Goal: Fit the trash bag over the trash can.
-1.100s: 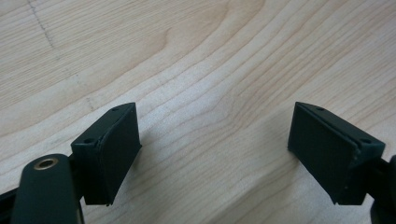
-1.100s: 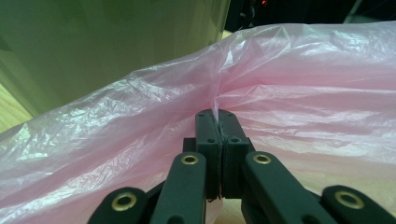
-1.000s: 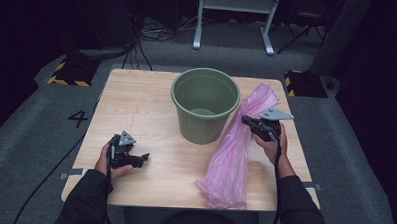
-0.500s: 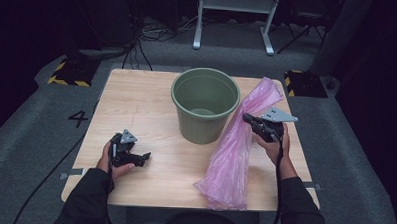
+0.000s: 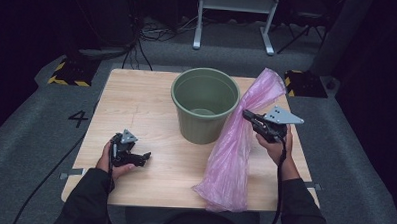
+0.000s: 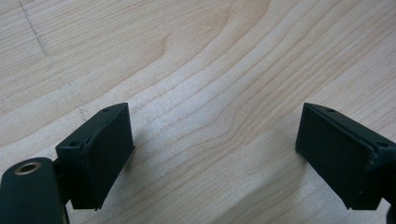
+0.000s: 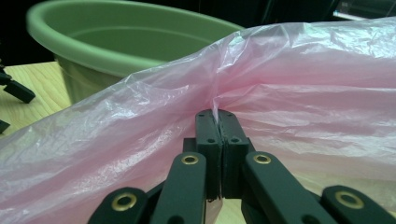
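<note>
Right claw (image 5: pixel 246 115) clenched on the pink plastic bag (image 5: pixel 235 158), a pinch of film caught between its two pads; in the right gripper view the pads (image 7: pixel 208 140) meet flat with the film (image 7: pixel 299 116) bunched just above them. Bag hangs in a long drape from the claw: upper end rises past the rim of the green bucket (image 5: pixel 205 103) on its right side, lower end lies crumpled on the table (image 5: pixel 137 97) near the front edge. Bag brushes or nearly brushes the bucket wall; cannot tell which. Bucket upright, mid-table toward the back, nothing visible inside.

Left claw (image 5: pixel 140 157) released, jaws wide apart, nothing between them; bare wood grain beneath in the left gripper view (image 6: pixel 212 154). It sits low over the table's front left, well apart from bucket and bag.
</note>
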